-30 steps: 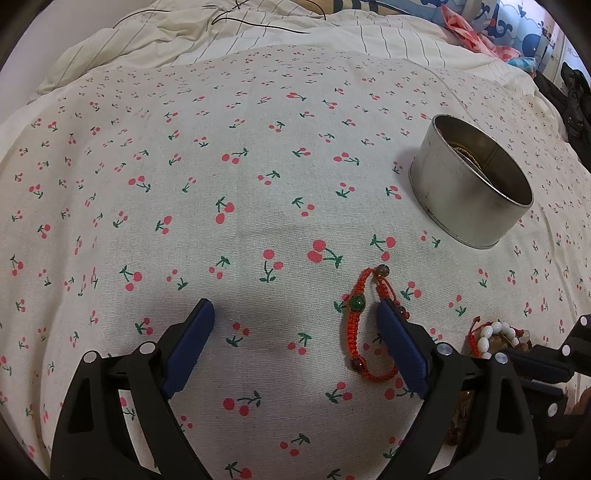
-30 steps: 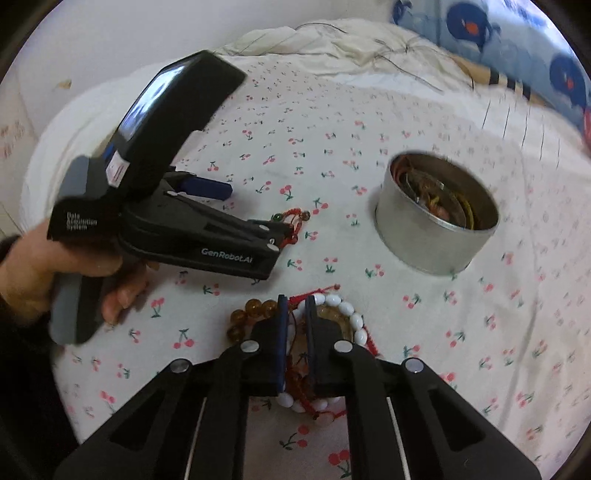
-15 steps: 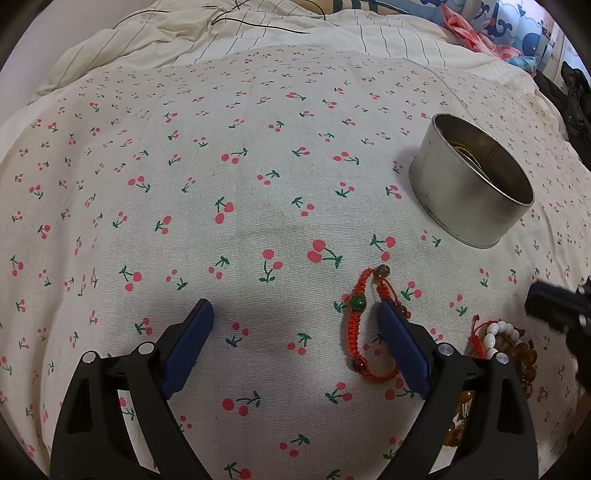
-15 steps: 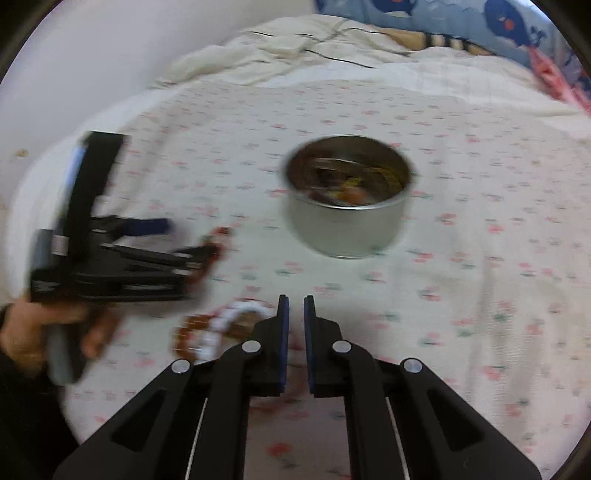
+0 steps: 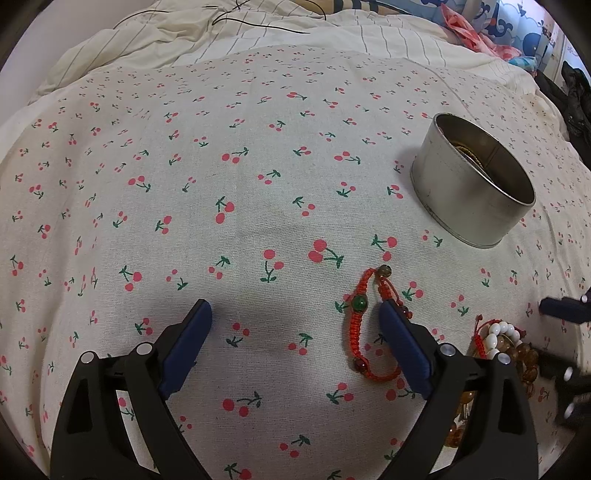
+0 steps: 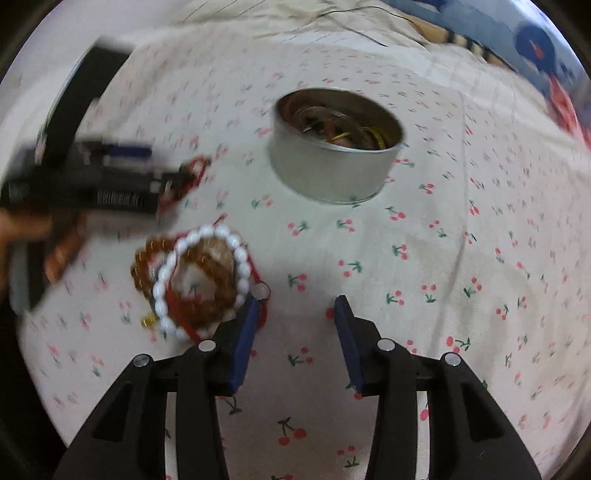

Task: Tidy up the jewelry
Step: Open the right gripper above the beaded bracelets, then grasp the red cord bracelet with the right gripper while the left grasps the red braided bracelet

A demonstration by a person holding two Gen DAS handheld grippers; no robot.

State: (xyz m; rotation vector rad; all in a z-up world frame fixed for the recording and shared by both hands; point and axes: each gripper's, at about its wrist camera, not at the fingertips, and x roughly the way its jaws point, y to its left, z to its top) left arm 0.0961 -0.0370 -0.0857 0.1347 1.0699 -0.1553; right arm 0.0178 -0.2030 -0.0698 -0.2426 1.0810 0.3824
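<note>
A red woven bracelet (image 5: 364,325) with a green bead lies on the cherry-print cloth, just inside the right finger of my open left gripper (image 5: 295,314). A pile of white and amber bead bracelets (image 6: 199,277) lies left of my right gripper (image 6: 297,302), whose jaws are opening with only bare cloth between them; its left finger touches the pile's red cord. The pile (image 5: 506,343) also shows at the right of the left wrist view. The round metal tin (image 6: 332,147) holds several pieces of jewelry and stands beyond both grippers, its wall (image 5: 465,192) at upper right in the left wrist view.
The cherry-print cloth (image 5: 221,166) covers a bed, with a striped cream duvet (image 5: 258,33) and a black cable bunched at the far end. A hand (image 6: 55,243) holds the left gripper body, blurred at left in the right wrist view. Dark clothing (image 5: 572,99) lies at the far right.
My right gripper was shut over the bead pile, swung toward the tin, then came back beside the pile with its jaws spread apart. The left gripper and red bracelet stayed put.
</note>
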